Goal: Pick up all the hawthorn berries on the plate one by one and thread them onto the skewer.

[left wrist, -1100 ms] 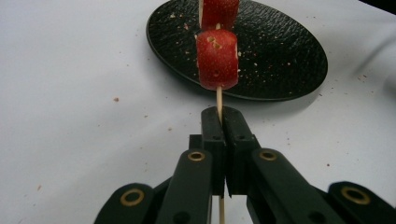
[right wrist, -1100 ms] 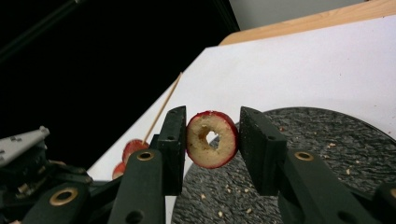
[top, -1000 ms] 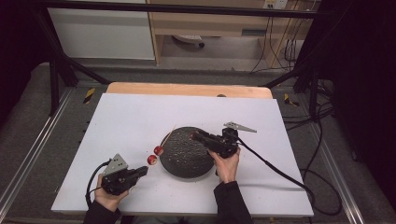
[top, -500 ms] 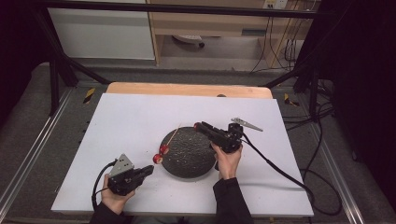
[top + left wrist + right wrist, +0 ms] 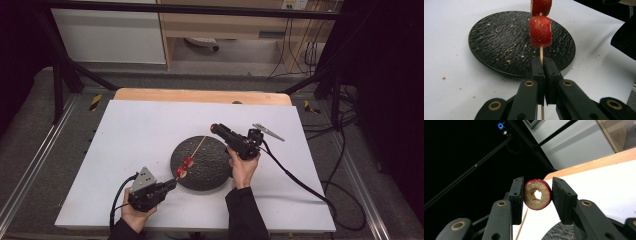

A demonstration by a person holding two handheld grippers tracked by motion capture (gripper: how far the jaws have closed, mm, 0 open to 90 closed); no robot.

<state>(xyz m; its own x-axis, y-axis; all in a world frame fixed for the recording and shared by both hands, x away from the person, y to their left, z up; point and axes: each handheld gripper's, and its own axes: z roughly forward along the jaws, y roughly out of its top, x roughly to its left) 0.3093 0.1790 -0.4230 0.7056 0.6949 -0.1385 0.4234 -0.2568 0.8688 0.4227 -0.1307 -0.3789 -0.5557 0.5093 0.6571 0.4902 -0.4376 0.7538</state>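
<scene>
1. High view: the left gripper (image 5: 170,185) sits at the lower left of the frame, just off the near-left edge of the black plate (image 5: 210,172), on the white table (image 5: 140,130).
2. Its jaws are clamped on a thin wooden skewer (image 5: 197,147), which slants up and right across the plate.
3. Two red fruit pieces (image 5: 185,166) are threaded low on the skewer, near the jaws.
4. Left gripper view: the skewer (image 5: 541,53) rises between the closed jaws, with the fruit pieces (image 5: 540,31) just above them.
5. Right gripper view: the right gripper (image 5: 537,195) pinches a cored red fruit slice (image 5: 537,194), perhaps hawthorn.
6. High view: the right gripper (image 5: 216,128) is at frame centre, beside the skewer's upper tip.
</scene>
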